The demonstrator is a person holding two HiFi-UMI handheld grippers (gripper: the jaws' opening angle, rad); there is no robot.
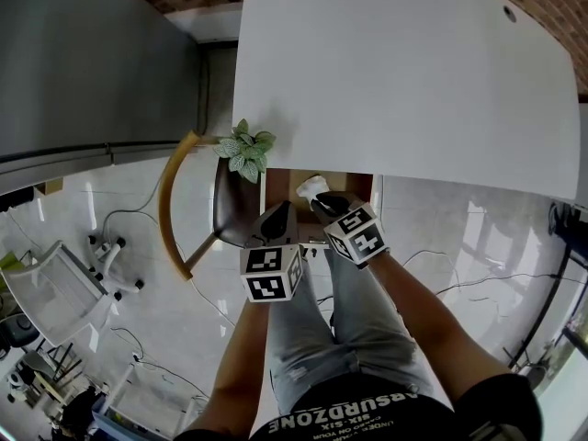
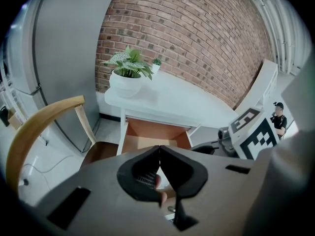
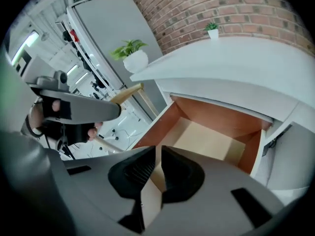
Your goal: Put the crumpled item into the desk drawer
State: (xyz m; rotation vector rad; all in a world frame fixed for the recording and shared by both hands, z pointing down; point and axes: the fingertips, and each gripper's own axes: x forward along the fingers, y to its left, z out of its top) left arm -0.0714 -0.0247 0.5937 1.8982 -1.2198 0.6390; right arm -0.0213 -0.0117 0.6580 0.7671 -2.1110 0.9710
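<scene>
Under the white desk (image 1: 404, 72) the wooden drawer (image 1: 356, 187) stands pulled out. A white crumpled item (image 1: 312, 186) shows inside it near the front, just beyond the tips of my right gripper (image 1: 322, 203). In the right gripper view the drawer (image 3: 206, 141) shows a bare tan floor. The right gripper (image 3: 158, 152) has its jaws together but for a thin slit, and I see nothing white between them. My left gripper (image 1: 278, 212) hovers beside it over the drawer's left part. In the left gripper view the left gripper (image 2: 158, 150) is shut and empty, facing the drawer (image 2: 147, 142).
A potted plant (image 1: 246, 152) stands on the desk's near left corner, above the drawer. A wooden chair (image 1: 175, 200) with a curved back is on the left, close to the drawer. A grey cabinet (image 2: 64, 58) stands behind it, and a brick wall (image 2: 197, 38) behind the desk.
</scene>
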